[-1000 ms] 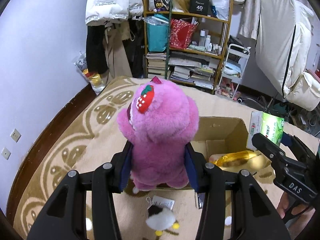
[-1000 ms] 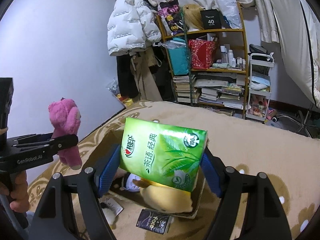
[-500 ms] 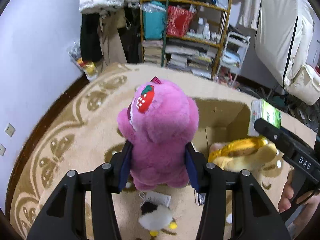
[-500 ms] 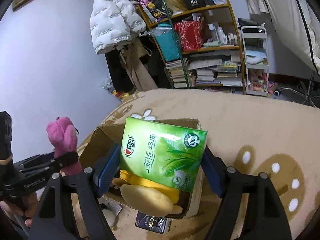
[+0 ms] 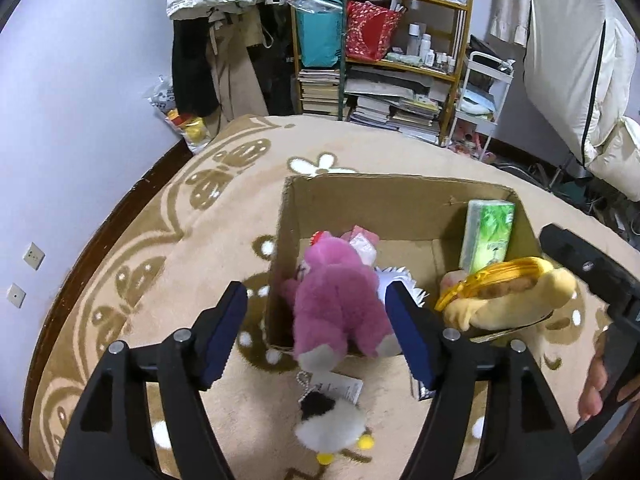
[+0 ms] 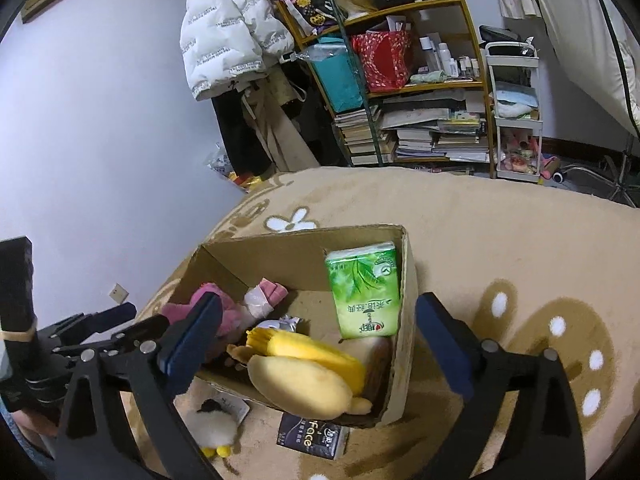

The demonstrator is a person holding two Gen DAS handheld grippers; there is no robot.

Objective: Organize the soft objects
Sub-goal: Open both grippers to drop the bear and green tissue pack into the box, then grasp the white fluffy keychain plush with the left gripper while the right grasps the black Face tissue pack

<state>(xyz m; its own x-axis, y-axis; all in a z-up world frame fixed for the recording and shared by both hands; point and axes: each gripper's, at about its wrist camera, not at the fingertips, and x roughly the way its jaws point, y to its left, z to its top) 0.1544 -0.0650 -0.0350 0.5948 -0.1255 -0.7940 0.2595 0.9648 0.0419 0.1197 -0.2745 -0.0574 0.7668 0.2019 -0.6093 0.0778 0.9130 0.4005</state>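
An open cardboard box (image 5: 400, 184) (image 6: 408, 280) stands on the beige carpet. A pink plush bear (image 5: 340, 304) (image 6: 208, 300) lies in its near left corner. My left gripper (image 5: 316, 292) hovers over the bear with its jaws opening, and the pads are clear of the fur. A green tissue pack (image 6: 364, 292) (image 5: 488, 232) leans against the box's right wall. Above the box my right gripper (image 6: 320, 300) is opening wide, with nothing between its pads. A yellow plush (image 6: 304, 372) (image 5: 508, 300) fills the near right corner.
A small white plush chick (image 5: 332, 428) (image 6: 212, 424) and a black packet (image 6: 312, 436) lie on the carpet in front of the box. A pink and white bundle (image 6: 264, 296) sits inside. A cluttered shelf (image 5: 380, 40) and hanging coats line the far wall.
Both grippers came down to the box and let go. The pink bear dropped from the left jaws into the box. The tissue pack left the right jaws and now leans inside.
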